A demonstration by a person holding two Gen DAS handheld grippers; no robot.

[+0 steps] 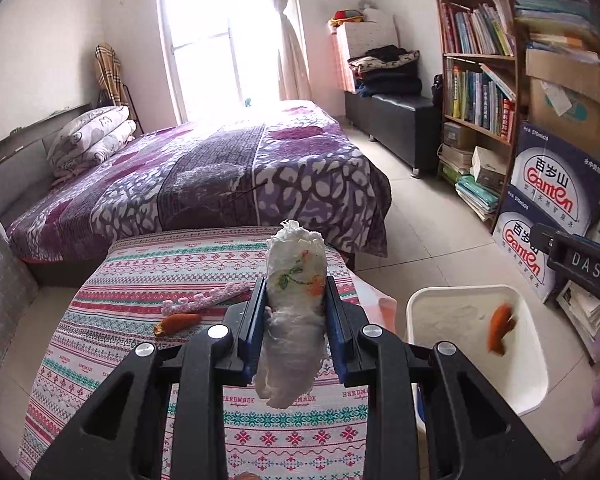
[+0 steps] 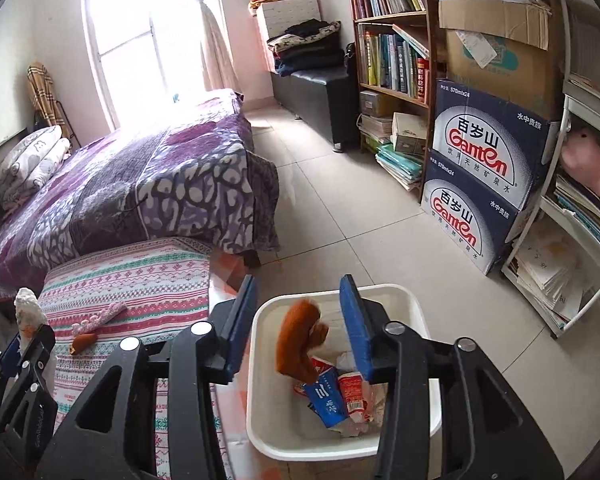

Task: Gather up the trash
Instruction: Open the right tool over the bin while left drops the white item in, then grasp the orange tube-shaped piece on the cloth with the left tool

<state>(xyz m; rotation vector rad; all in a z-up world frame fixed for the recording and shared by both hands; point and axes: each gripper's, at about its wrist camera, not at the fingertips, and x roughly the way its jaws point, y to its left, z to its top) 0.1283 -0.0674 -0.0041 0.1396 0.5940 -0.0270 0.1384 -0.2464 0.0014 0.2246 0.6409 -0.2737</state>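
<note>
White crumpled tissue wad [image 1: 296, 312] sits clamped in left gripper [image 1: 296, 300] fingers; right gripper [image 2: 300, 320] fingers stand apart, orange wrapper [image 2: 300, 340] loose above white plastic bin [image 2: 260, 420].

Patterned tablecloth [image 1: 148, 280] bearing orange wrapper [image 1: 177, 323] beside pink strip [image 1: 208, 298].

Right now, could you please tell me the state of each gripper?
Left gripper: shut on the crumpled tissue wad.
Right gripper: open; orange wrapper dropping into the white bin.
</note>
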